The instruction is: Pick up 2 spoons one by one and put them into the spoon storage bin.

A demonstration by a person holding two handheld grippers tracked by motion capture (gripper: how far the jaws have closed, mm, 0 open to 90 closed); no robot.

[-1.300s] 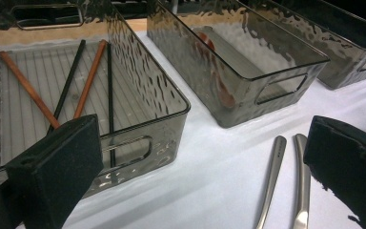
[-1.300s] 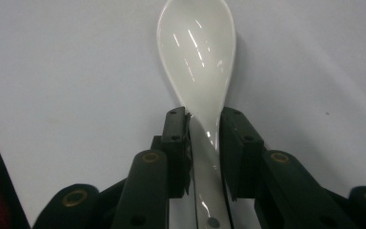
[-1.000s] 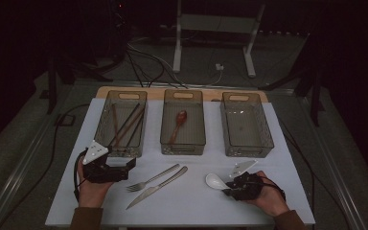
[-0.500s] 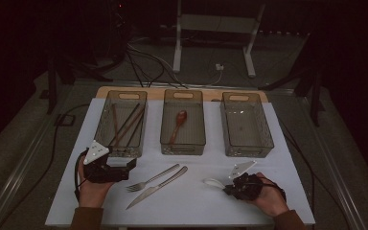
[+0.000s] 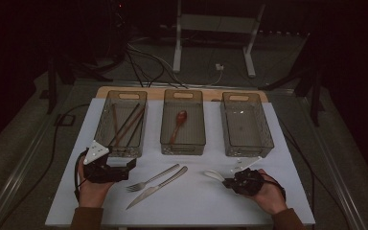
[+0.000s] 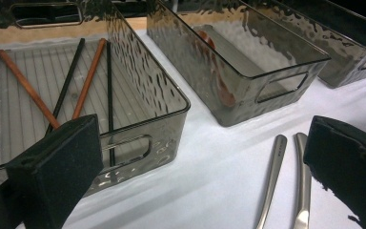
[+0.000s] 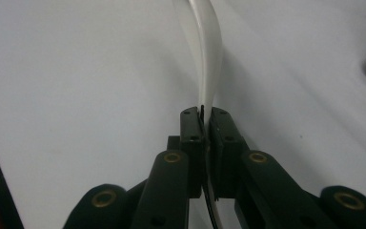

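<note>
Nearest us, our right gripper point(image 5: 226, 181) is clamped on the handle of the white spoon point(image 7: 205, 52), which seems to lie low over the white table point(image 5: 196, 201). Our left gripper point(image 5: 124, 167) rests with jaws apart beside the fork point(image 5: 152, 177) and knife point(image 5: 157, 187). Beyond stand three bins point(image 5: 247, 143).

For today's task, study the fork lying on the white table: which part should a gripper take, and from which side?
Take the fork at mid-handle, from above, jaws across its width. It lies flat, close beside the knife; the handle is its narrow, straight part, and the left gripper stands open nearest its tines.
</note>
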